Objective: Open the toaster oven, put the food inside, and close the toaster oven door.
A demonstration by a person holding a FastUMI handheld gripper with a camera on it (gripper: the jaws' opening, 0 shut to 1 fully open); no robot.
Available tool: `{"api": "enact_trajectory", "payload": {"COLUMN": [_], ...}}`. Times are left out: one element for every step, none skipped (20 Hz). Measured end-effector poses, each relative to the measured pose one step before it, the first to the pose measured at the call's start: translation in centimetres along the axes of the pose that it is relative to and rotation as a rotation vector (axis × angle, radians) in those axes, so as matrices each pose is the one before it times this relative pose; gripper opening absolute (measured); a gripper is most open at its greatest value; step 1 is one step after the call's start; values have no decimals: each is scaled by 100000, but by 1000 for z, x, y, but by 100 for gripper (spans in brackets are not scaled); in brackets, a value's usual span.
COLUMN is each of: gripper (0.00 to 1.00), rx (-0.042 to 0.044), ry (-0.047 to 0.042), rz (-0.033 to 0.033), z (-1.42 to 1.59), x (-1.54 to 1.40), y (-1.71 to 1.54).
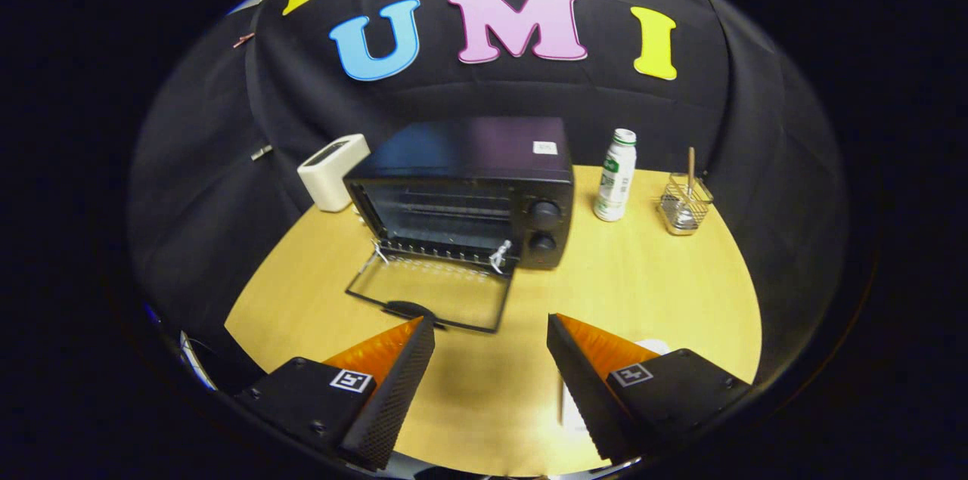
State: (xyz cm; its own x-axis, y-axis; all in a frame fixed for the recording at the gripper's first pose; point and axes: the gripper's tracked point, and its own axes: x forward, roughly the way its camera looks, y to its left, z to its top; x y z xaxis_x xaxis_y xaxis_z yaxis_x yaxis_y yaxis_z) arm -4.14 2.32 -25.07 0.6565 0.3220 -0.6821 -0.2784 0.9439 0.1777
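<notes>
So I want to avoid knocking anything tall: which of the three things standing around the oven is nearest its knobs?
The white bottle, upright just beside the oven on its knob side. The wire basket stands farther out; the white box is on the opposite side. The gripper is open.

I count one toaster oven [469,189] on the table [643,291], with one door [431,298] dropped open flat and two knobs [543,227] on its front panel. There is one white box-like appliance [331,171] beside it, one white bottle [615,174], and one wire basket [684,204] with a single stick standing in it. My one gripper [490,348] shows two fingers, spread apart around nothing.
</notes>
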Motion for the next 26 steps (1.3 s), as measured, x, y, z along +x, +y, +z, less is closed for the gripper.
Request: {"api": "enact_trajectory", "payload": {"gripper": [98, 98, 98, 98, 98, 98, 98, 98, 98, 98, 98, 99, 98, 97, 93, 86, 81, 68, 54, 40, 27, 14, 14, 11, 9, 8], "rx": [2034, 2759, 1620, -64, -1318, -1816, -642, 498, 740, 682, 509, 281, -681, -1228, -1713, -1167, -66, 1194, 1779, 1069, 226, 579, -383, 1447, 713, 784], "ry": [3990, 3464, 3858, 4838, 4201, 5173, 4517, 4302, 4259, 3915, 4414, 4061, 4020, 3115, 2817, 2273, 1625, 1557, 1543, 1015, 432, 107, 271, -385, 971, -1091], "rz": [696, 869, -587, -1274, -1340, -2037, -1545, -851, -87, -677, 664, 372, 1252, 991, 64, -57, 341, 1042, 1003, -814, 568, 852, 2095, 3821, 1861, 1539], "z": [-568, -492, -628, -849, -786, -1021, -994, -860, -797, -644, -808, -448, -488, -325, -494, -384, -69, -169, 21, 73, 17, 81, -3, -6, -250, 314], "x": [-599, -399, 1, 139, 425, 389, 710, 799, 789, 979, 881, 1059, 861, 889, 742, 573, 646, 679, 531, 529, 799, 120, -271, -60, 83, 94], "y": [-1969, -1827, -2104, -2203, -2076, -2059, -1993, -1630, -1247, -1214, -733, -632, -350, -455, -461, -229, -205, -1, 87, -453, -220, -82, 194, 80, -19, -193]}}
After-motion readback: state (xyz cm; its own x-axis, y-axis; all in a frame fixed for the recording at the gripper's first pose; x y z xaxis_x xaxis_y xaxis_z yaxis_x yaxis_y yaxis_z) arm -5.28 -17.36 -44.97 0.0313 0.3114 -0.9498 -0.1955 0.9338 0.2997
